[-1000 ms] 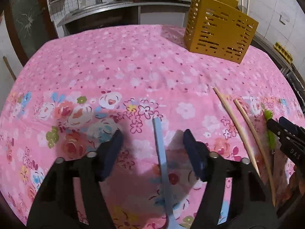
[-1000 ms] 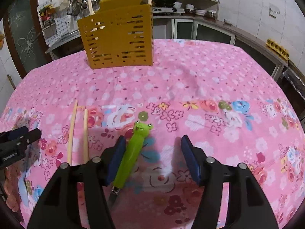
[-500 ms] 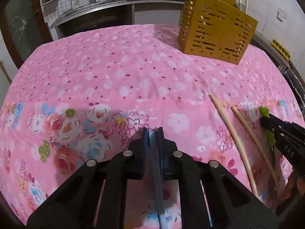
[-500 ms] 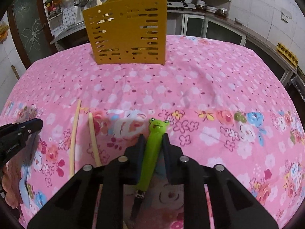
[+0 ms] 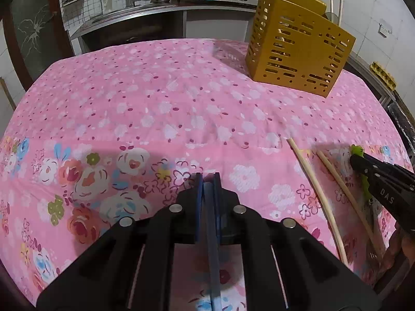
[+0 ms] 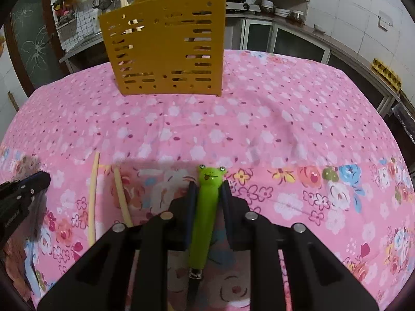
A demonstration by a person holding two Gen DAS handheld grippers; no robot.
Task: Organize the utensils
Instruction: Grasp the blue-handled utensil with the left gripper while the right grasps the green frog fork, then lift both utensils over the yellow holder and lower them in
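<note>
My left gripper [image 5: 207,181] is shut on a blue utensil handle [image 5: 211,223] and holds it just above the pink floral tablecloth. My right gripper [image 6: 208,189] is shut on a green frog-headed utensil [image 6: 205,212], also raised a little. The right gripper also shows at the right edge of the left wrist view [image 5: 384,178]. Two wooden chopsticks [image 5: 316,189] lie on the cloth between the grippers; they also show in the right wrist view [image 6: 103,197]. A yellow slotted utensil holder [image 6: 166,46] stands at the far side of the table, with chopsticks sticking out of it.
The pink tablecloth [image 5: 155,103] covers the whole table. Kitchen counters, a sink and a stove run behind the table [image 5: 160,2]. The left gripper shows at the left edge of the right wrist view [image 6: 20,194].
Both grippers went from open around their utensils to shut on them. Both have since lifted and moved forward toward the yellow holder, which looks larger now.
</note>
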